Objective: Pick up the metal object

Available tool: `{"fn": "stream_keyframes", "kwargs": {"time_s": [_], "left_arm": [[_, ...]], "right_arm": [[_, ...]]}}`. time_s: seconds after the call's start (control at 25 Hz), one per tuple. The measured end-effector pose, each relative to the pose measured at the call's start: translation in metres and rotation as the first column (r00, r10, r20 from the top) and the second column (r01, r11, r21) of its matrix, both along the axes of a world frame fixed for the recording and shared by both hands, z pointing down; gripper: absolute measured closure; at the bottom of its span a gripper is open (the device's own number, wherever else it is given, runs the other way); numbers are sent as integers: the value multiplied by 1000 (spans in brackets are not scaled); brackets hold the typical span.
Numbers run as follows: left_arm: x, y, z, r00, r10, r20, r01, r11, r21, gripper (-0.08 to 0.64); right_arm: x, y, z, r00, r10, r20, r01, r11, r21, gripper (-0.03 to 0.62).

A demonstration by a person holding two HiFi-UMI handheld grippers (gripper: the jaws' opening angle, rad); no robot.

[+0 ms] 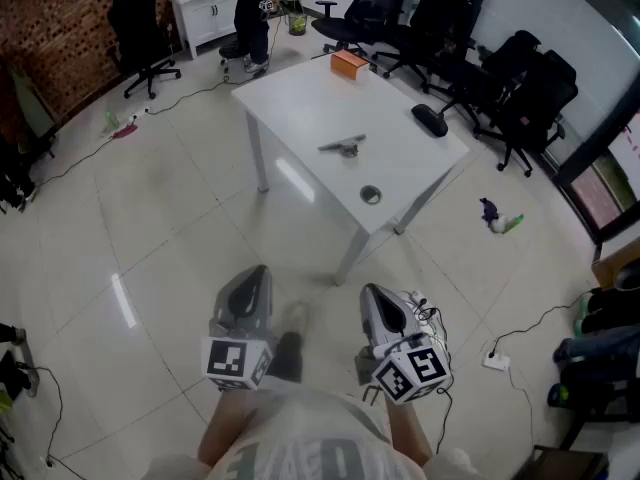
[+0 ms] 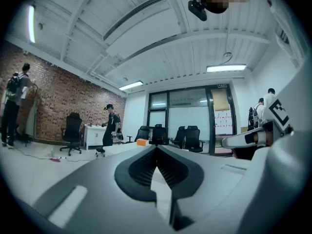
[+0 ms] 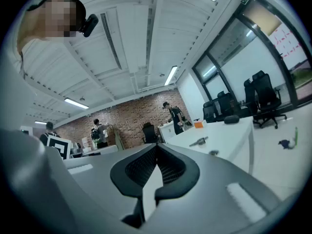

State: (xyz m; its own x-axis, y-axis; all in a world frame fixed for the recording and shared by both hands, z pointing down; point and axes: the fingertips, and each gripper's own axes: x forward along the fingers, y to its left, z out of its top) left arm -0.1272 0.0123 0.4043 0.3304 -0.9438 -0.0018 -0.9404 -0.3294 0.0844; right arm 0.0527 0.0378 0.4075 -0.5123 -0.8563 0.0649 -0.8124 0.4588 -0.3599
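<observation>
Left gripper (image 1: pixel 256 280) and right gripper (image 1: pixel 376 298), bottom centre, jaws pressed together, empty; metal object (image 1: pixel 343 146) lies on table (image 1: pixel 300 98), upper centre.

Table (image 1: pixel 300 108): one. On it: one metal object (image 1: pixel 343 146), one orange box (image 1: pixel 348 63), one black item (image 1: pixel 430 120), one small round piece (image 1: pixel 371 195). Office chairs (image 1: pixel 140 28): at least five.
</observation>
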Motion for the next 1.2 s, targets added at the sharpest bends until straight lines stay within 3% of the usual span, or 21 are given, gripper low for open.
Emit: {"fn": "stream_keyframes", "kwargs": {"time_s": [0.28,0.4,0.64,0.8,0.96,1.2], "left_arm": [[-8,-180,-45,996,89,5,-89,993,78,558],[0,-223,-34,995,96,-24,-95,995,38,558],[22,-275,-19,993,108,-49,-108,994,-1,558],[32,-307,-18,991,128,-47,-128,992,-5,558],[40,-326,-8,989,139,-42,-140,990,-30,558],[40,-351,15,991,133,-27,-135,987,-88,558]], "right_arm": [[-26,-164,-24,997,44,-66,-42,999,30,580],[-23,-204,-8,996,62,-62,-63,998,-13,530],[-4,-269,32,998,25,-66,-29,997,-66,431],[4,-323,76,988,-6,-155,-11,993,-114,324],[2,-388,147,949,-88,-302,9,967,-255,225],[0,-445,219,886,-142,-441,-30,932,-360,202]]}}
